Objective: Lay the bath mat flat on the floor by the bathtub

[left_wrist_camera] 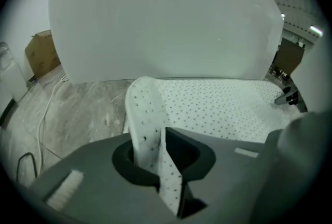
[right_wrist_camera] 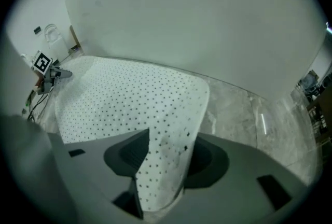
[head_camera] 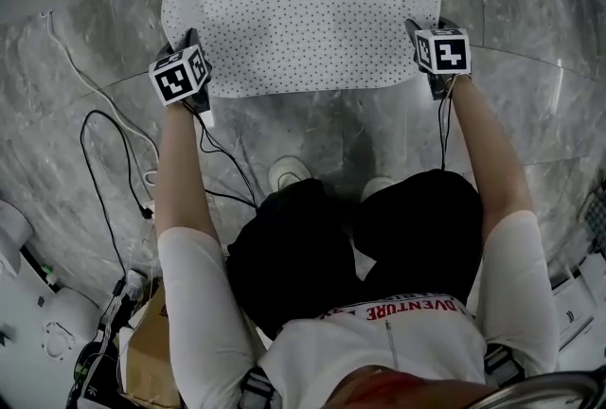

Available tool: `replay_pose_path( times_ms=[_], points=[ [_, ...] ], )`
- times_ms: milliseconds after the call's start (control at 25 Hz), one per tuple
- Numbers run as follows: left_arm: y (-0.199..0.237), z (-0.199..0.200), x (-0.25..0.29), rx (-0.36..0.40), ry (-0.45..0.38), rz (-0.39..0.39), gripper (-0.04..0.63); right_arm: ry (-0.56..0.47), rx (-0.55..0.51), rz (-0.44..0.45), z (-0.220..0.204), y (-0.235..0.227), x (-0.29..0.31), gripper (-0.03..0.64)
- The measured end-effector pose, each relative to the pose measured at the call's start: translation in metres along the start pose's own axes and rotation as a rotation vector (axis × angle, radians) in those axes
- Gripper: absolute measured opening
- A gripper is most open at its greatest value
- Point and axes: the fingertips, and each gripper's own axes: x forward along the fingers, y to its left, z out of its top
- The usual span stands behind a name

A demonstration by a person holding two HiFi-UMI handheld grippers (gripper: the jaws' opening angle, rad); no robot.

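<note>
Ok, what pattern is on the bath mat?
The mat is white with small dark dots; clearest in the head view.

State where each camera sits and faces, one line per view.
Head view: on the person's head, looking steeply down at the bath mat; arms, legs, left tongs and right tongs show.
Left gripper view: on the left tongs, facing the bathtub; its jaws pinch a mat corner.
Right gripper view: on the right tongs, facing the bathtub; mat corner between parted jaws.
Shared: both gripper views show mat, bathtub and the opposite tongs.
</note>
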Motion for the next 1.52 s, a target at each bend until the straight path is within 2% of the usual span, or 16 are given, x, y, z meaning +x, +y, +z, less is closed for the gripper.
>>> replay_pose_path(
  times_ms=[40, 160, 200, 360, 440, 520, 600, 680, 720, 760, 800, 840, 880, 960, 1200, 1520],
  points=[
    [0.007, -0.005, 0.001, -0.009, 0.011, 0.024, 0.055, 0.010, 0.001, -0.004, -0.006, -0.004, 0.001, 0.201],
    [0.023, -0.019, 0.001, -0.069, 0.046, 0.058, 0.260, 0.026, -0.009, -0.047, -0.017, -0.018, -0.005, 0.234],
    [0.028, -0.022, -0.001, -0.085, 0.050, 0.071, 0.298, 0.028, -0.012, -0.073, -0.019, -0.023, -0.007, 0.241],
    [0.041, -0.025, -0.013, -0.147, 0.017, 0.114, 0.350, 0.019, 0.003, -0.160, -0.022, -0.044, -0.015, 0.272],
    [0.035, -0.023, -0.018, -0.172, 0.004, 0.095, 0.351, 0.009, 0.006, -0.186, -0.016, -0.048, -0.020, 0.276],
    [0.024, -0.020, -0.025, -0.169, -0.002, 0.066, 0.351, -0.003, 0.003, -0.170, -0.009, -0.041, -0.025, 0.278],
    [0.011, -0.014, -0.034, -0.149, -0.001, 0.030, 0.340, -0.022, -0.003, -0.089, 0.002, -0.020, -0.029, 0.276],
    [-0.002, -0.003, -0.044, -0.137, -0.015, 0.003, 0.253, -0.050, -0.012, 0.000, 0.017, 0.006, -0.036, 0.276],
    [-0.007, 0.005, -0.050, -0.134, -0.026, -0.007, 0.179, -0.066, -0.017, 0.025, 0.025, 0.016, -0.041, 0.268],
    [-0.013, 0.013, -0.056, -0.128, -0.038, -0.015, 0.114, -0.083, -0.019, 0.037, 0.033, 0.025, -0.047, 0.210],
    [-0.019, 0.021, -0.062, -0.116, -0.050, -0.021, 0.080, -0.102, -0.014, 0.042, 0.041, 0.032, -0.053, 0.131],
    [-0.025, 0.028, -0.069, -0.102, -0.063, -0.028, 0.036, -0.121, -0.004, 0.048, 0.049, 0.037, -0.058, 0.082],
    [-0.032, 0.035, -0.077, -0.092, -0.076, -0.041, 0.012, -0.138, 0.006, 0.054, 0.056, 0.043, -0.064, 0.073],
    [-0.050, 0.046, -0.094, -0.083, -0.100, -0.079, 0.012, -0.164, 0.011, 0.061, 0.067, 0.052, -0.078, 0.018],
    [-0.104, 0.089, -0.168, -0.028, -0.129, -0.185, 0.011, -0.228, -0.021, 0.090, 0.108, 0.081, -0.163, 0.011],
    [-0.155, 0.208, -0.319, -0.012, -0.224, -0.295, 0.011, -0.338, -0.086, 0.137, 0.195, 0.116, -0.330, 0.009]
  ],
)
